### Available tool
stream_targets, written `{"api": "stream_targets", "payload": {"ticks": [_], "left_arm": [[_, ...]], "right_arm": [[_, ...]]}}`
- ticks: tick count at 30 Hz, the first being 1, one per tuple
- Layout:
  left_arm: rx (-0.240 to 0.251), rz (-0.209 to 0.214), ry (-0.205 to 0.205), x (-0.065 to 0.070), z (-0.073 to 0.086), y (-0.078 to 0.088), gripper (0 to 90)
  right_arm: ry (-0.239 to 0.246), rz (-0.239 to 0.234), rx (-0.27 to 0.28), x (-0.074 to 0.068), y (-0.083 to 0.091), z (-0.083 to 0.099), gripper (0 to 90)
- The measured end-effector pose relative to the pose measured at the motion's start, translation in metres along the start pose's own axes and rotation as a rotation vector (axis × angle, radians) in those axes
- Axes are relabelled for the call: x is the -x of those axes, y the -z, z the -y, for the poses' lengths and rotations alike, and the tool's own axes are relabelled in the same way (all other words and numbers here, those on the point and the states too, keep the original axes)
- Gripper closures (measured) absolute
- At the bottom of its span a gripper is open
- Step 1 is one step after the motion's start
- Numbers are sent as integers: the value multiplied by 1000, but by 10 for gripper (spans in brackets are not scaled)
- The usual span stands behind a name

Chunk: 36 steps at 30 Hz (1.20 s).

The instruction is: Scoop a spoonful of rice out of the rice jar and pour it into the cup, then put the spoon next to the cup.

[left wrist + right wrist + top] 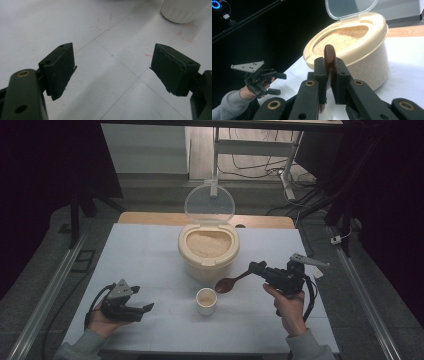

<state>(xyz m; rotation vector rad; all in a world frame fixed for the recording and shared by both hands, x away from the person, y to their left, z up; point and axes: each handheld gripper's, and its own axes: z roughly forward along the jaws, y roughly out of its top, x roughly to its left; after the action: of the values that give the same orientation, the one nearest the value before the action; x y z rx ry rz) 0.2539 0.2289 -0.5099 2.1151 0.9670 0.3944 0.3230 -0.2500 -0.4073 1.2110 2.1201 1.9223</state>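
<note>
We were mid-way through spooning rice: the right gripper [259,267] had its jaws clenched on the handle of the brown spoon [227,284], whose bowl hung just above the worktop [150,265] between the open rice container [208,251] and the small cup [206,301], which already held some rice. The left gripper [146,308] rested aside, jaws released and empty. Next, we judged, the spoon needed swinging back up into the rice for another scoop.
</note>
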Motion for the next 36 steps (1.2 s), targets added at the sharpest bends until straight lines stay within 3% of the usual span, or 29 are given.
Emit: {"api": "stream_targets", "payload": {"ticks": [5,10,12,17,36], "left_arm": [[-2,-5,4,0,0,-1,187],[0,-9,3,0,0,1,187],[-1,-10,5,0,0,1,187],[-3,-12,2,0,0,1,188],[-6,-14,-3,0,1,1,188]], "right_arm": [[33,-4,-15,1,14,-9,828],[23,-46,-118,7,18,-13,828],[31,-40,-171,7,17,-13,828],[70,-40,-254,3,8,-10,827],[98,-134,-499,-8,-34,14,826]]}}
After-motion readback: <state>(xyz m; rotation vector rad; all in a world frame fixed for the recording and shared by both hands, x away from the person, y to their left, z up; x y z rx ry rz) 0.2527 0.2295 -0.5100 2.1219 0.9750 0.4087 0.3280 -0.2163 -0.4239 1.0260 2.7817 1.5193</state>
